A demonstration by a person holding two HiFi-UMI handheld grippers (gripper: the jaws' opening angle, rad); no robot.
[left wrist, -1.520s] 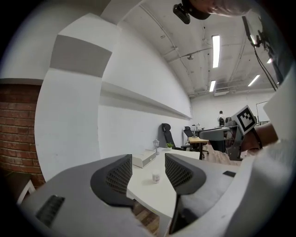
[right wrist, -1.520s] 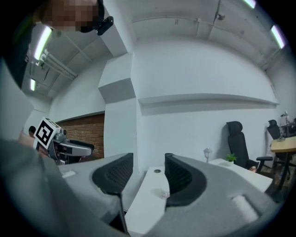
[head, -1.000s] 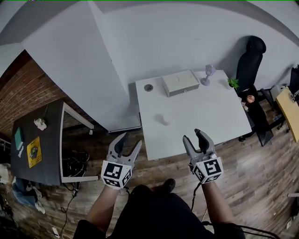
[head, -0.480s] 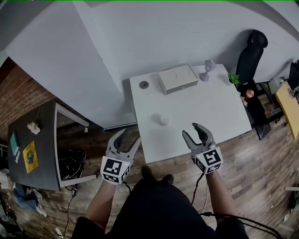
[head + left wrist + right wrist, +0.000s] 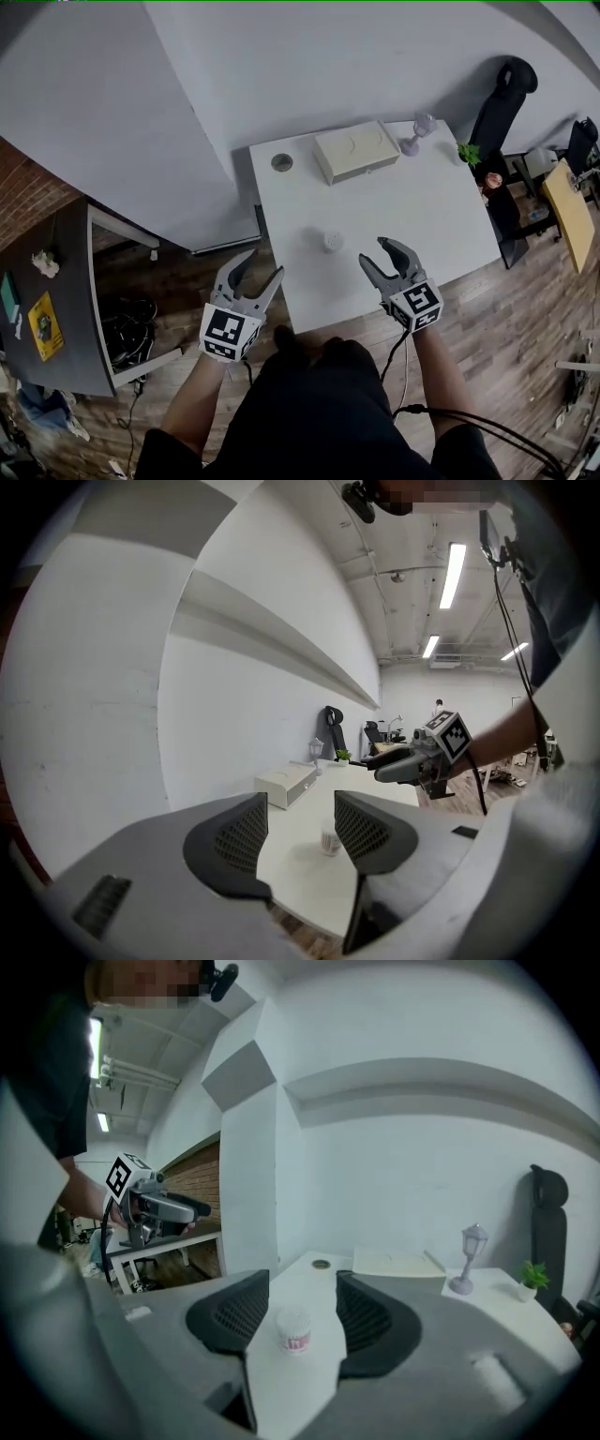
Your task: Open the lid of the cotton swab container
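A small white cotton swab container (image 5: pixel 333 241) stands upright on a white desk (image 5: pixel 422 216), in its near half and toward the left edge. The lid looks closed, and the label is too small to read. The right gripper (image 5: pixel 373 251) hovers just right of it, jaws spread and empty. The left gripper (image 5: pixel 264 264), also released and empty, hangs off the near left corner. In the left gripper view, one jaw cuts off the container's side. A flat white box (image 5: pixel 356 150) lies at the far edge.
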